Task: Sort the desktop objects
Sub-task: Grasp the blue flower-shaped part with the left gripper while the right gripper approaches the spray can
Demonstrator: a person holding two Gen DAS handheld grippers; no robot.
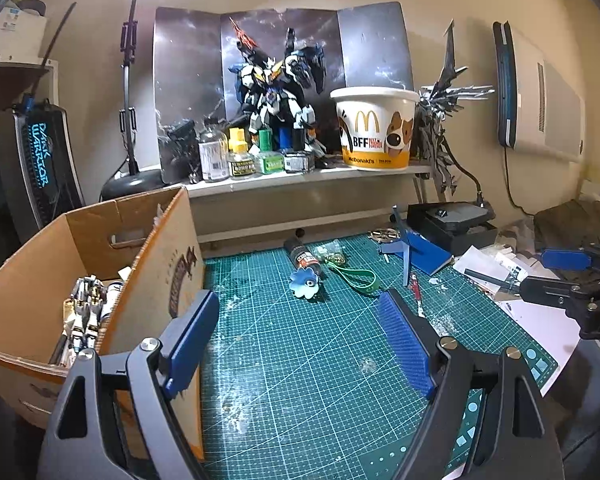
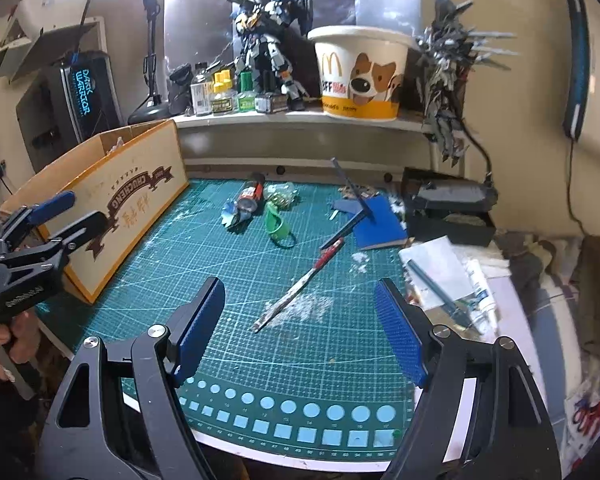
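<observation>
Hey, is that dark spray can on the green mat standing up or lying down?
Lying down. The spray can rests on its side on the cutting mat, its length running toward the back wall.

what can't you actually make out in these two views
- Cardboard box contents: the left wrist view shows only the top of a model figure; the box walls hide the rest, and the right wrist view sees only its outer side.
- Small clutter at the mat's right edge: too small and blurred in both views.
- Bottle labels on the shelf: unreadable.

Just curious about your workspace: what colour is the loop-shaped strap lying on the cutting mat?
Green. The strap shows best in the left wrist view, beside the dark bottle.
</observation>
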